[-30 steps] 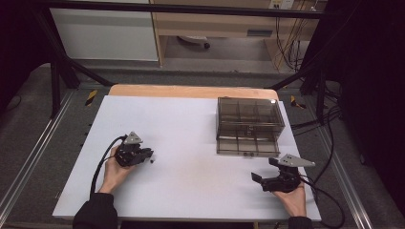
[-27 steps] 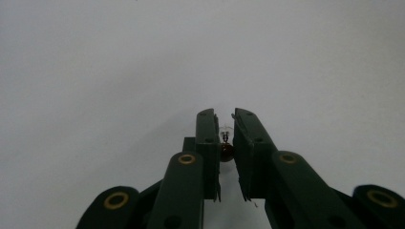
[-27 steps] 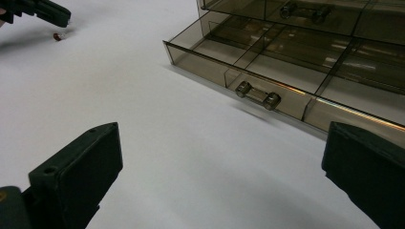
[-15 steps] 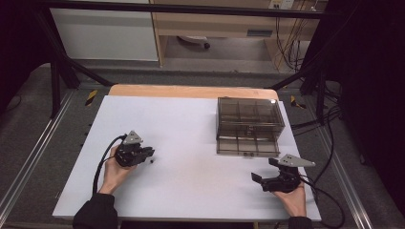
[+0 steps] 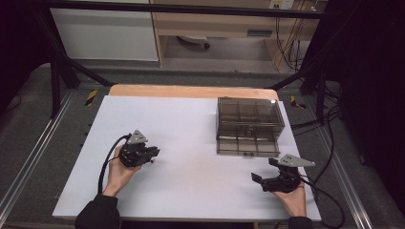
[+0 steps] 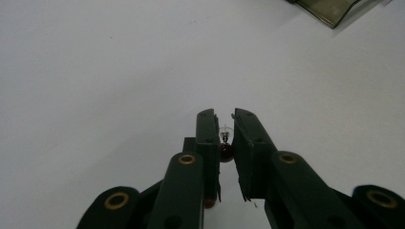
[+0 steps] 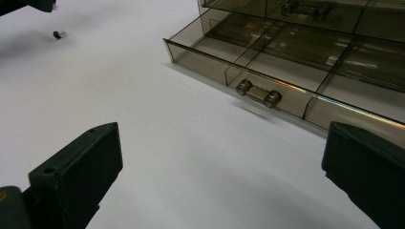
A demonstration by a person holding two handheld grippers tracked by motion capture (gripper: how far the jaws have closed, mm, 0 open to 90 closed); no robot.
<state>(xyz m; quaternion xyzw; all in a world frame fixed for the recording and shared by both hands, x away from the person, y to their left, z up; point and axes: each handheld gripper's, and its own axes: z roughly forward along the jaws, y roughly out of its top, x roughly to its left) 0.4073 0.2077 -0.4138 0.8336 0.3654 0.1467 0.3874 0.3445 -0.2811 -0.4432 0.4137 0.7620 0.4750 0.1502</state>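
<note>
I see open white desk (image 5: 191, 119) between my 2 claws and across the whole left half. The smoky drawer box (image 5: 248, 125) blocks the far right, its pulled-out lower drawer (image 7: 296, 71) jutting toward my right claw (image 5: 263, 171).

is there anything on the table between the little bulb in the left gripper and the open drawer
Nothing visible. The left gripper pinches the small bulb, and the white table between it and the open drawer of the smoky plastic box is bare. The right gripper sits off to the side.
</note>
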